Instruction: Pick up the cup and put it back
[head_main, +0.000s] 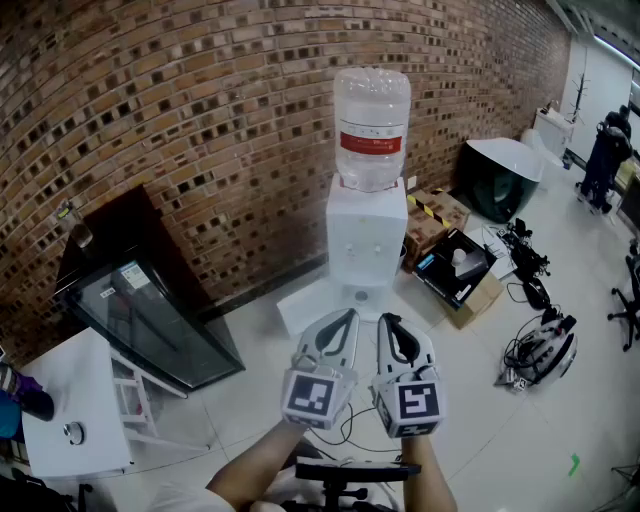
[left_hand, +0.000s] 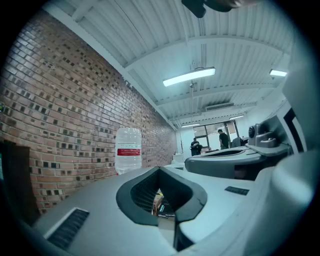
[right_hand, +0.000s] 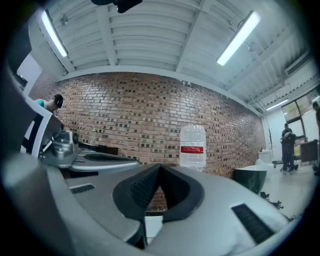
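**A:** Starting at the near left: anything on the white table (head_main: 70, 390)?

**B:** Only a small round thing (head_main: 73, 432) near its front edge. Too small to call a cup. Cannot place the cup for certain in any view.

**A:** Moving right?

**B:** Just beside the table, find a black glass-fronted cabinet (head_main: 150, 320) set against the brick wall (head_main: 200, 120) along the far side of the room.

**A:** And in the middle?

**B:** Look at the white water dispenser (head_main: 366, 235) against that wall, topped with a clear bottle (head_main: 371, 125) bearing a red label. Standing on pale glossy floor (head_main: 470, 420).

**A:** Grippers?

**B:** Held side by side, near, in front of the dispenser and apart from it. See the left gripper (head_main: 347, 316) (left_hand: 159, 169) pinched together on nothing. Likewise the right gripper (head_main: 386, 320) (right_hand: 159, 166), clenched and empty.

**A:** Right of the dispenser?

**B:** Note cardboard boxes (head_main: 440, 215) by the wall, a dark green tub (head_main: 500, 175), then tangled cables and gear (head_main: 540, 345) strewn on the floor. At the far right, spot a person (head_main: 603, 160) standing.

**A:** Overhead?

**B:** From the gripper views, make out a ribbed white ceiling with strip lights (right_hand: 237, 37).
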